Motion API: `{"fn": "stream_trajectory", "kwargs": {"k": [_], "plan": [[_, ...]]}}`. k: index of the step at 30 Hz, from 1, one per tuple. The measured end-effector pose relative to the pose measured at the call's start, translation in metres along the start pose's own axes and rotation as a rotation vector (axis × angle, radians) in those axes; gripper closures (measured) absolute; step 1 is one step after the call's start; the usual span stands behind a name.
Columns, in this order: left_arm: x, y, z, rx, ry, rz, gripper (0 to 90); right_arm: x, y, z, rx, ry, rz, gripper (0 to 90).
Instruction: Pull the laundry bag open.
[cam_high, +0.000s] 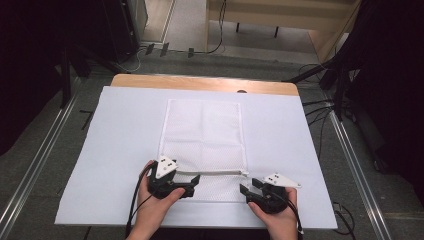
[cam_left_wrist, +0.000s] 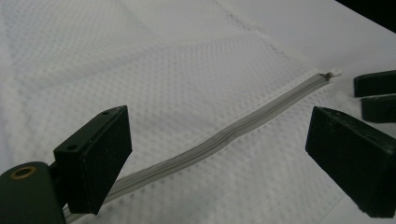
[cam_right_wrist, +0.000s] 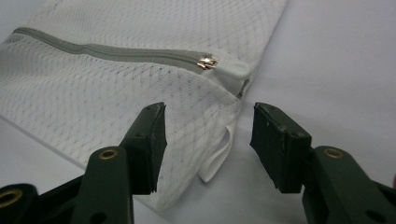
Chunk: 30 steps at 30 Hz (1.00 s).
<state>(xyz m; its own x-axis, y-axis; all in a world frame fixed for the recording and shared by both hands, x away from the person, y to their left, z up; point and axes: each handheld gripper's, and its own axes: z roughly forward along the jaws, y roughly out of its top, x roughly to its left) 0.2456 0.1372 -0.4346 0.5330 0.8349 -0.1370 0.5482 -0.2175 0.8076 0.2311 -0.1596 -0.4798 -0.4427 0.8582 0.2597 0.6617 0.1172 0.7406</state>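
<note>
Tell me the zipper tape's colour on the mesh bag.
Grey zipper, on a white bag; clearest in the right gripper view.

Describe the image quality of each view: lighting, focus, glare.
High view: the white table cover is evenly lit, the surroundings dark, and the mesh bag looks soft. Left gripper view: the left gripper has blurred near jaws, while the zipper is sharper. Right gripper view: the right gripper is crisp; the metal zipper pull catches a small glint.
</note>
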Motion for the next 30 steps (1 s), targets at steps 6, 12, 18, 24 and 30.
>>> {"fn": "stream_trajectory", "kwargs": {"k": [6, 12, 18, 24, 30], "plan": [[-0.017, 0.008, 0.015, 0.021, -0.007, 0.002, 8.3, 0.004, 0.001, 0.007, 0.01, -0.024, -0.014, 46.4], [-0.028, 0.014, 0.032, 0.05, -0.017, 0.0, 19.4, 0.012, -0.002, 0.012, 0.0, -0.072, -0.02, 45.4], [-0.039, 0.021, 0.044, 0.058, -0.041, -0.009, 20.4, 0.022, -0.01, 0.015, -0.044, -0.18, -0.092, 56.6], [-0.052, 0.029, 0.055, 0.072, -0.062, 0.016, 22.4, 0.025, -0.014, 0.015, -0.069, -0.18, -0.094, 83.8], [-0.064, 0.036, 0.08, 0.13, -0.051, -0.039, 28.7, 0.016, -0.011, 0.013, -0.06, -0.097, -0.035, 90.0]]}}
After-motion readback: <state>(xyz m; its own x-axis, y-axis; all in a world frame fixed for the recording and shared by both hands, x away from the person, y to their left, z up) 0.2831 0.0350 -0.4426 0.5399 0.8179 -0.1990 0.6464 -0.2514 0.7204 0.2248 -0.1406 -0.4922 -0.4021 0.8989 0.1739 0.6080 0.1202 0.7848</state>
